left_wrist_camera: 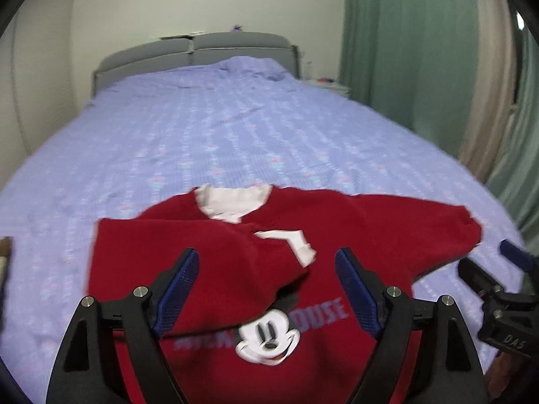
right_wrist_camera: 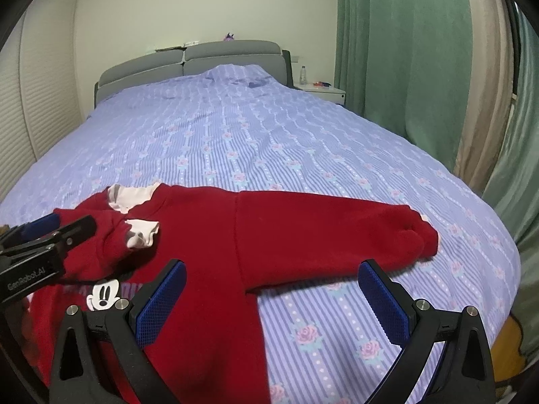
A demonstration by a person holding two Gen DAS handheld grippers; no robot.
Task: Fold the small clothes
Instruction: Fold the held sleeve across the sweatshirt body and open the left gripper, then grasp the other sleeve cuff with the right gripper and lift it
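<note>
One bed with a lilac rose-striped cover [right_wrist_camera: 269, 141], grey headboard [right_wrist_camera: 188, 57], green curtains [right_wrist_camera: 401, 50]. One red Mickey sweater [right_wrist_camera: 235, 235] lies on it. Left gripper [left_wrist_camera: 266, 279] and right gripper [right_wrist_camera: 273, 289] both spread, empty.

Bed [right_wrist_camera: 269, 141], lilac floral-striped cover.
One red sweater [right_wrist_camera: 209, 235] lying on it: body beneath left finger [right_wrist_camera: 161, 299], outstretched sleeve beyond both fingertips.

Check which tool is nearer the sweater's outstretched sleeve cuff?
Right. The right tool hangs open just short of the outstretched sleeve, whose cuff lies ahead to its right. The left tool, also open, is over the sweater's chest, by the folded-in sleeve.
</note>
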